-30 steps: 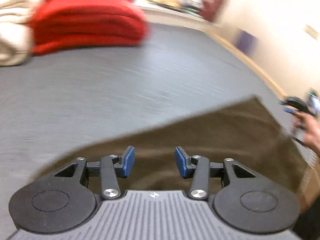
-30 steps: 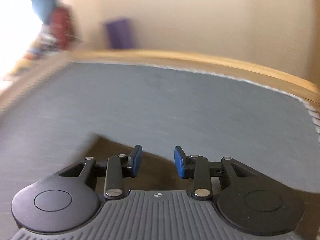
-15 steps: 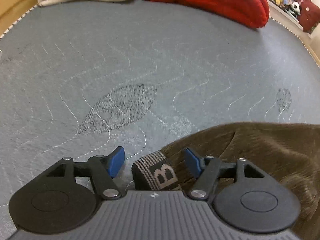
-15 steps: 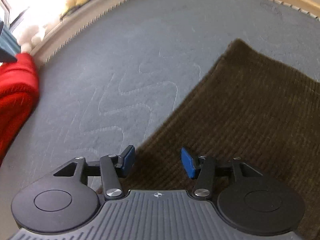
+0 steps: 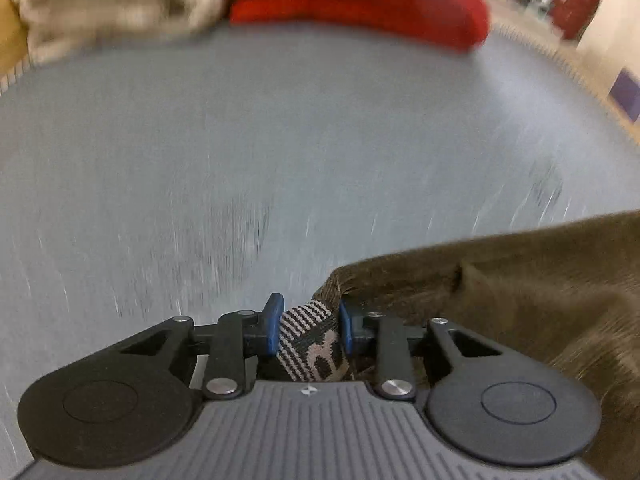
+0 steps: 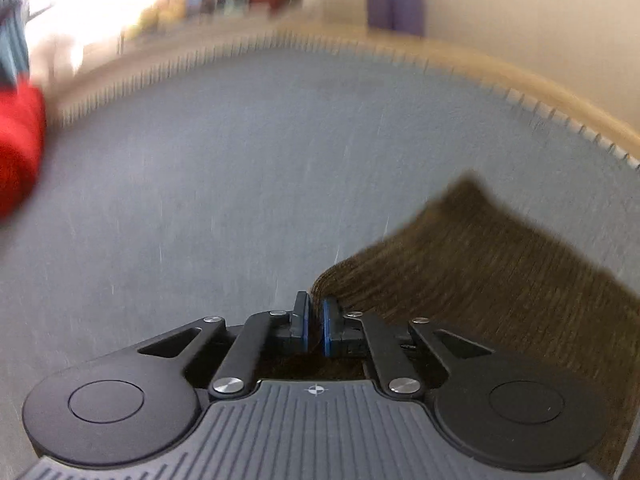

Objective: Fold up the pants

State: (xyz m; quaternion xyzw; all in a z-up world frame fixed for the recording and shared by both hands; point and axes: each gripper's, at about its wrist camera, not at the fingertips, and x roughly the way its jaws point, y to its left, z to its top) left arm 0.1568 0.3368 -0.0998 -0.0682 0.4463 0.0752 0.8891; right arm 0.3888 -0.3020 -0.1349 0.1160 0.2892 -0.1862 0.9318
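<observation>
My left hand-held gripper (image 5: 307, 330) has just closed on the striped waistband (image 5: 310, 340) of the brown pants (image 5: 520, 300); my right hand-held gripper (image 6: 315, 326) has just closed, pinching their edge. The pants (image 6: 480, 264) lie on a grey bed (image 5: 280, 140).

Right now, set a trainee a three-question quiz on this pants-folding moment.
1. True or false: the left gripper is clamped on the patterned waistband of the brown pants.
2. What do the right gripper's pads pinch? A) red blanket B) an edge of the brown pants C) nothing
3. Fill in: beside the red blanket lies a folded ____ blanket.

Key: 1 true; 2 B; 3 cream.
</observation>
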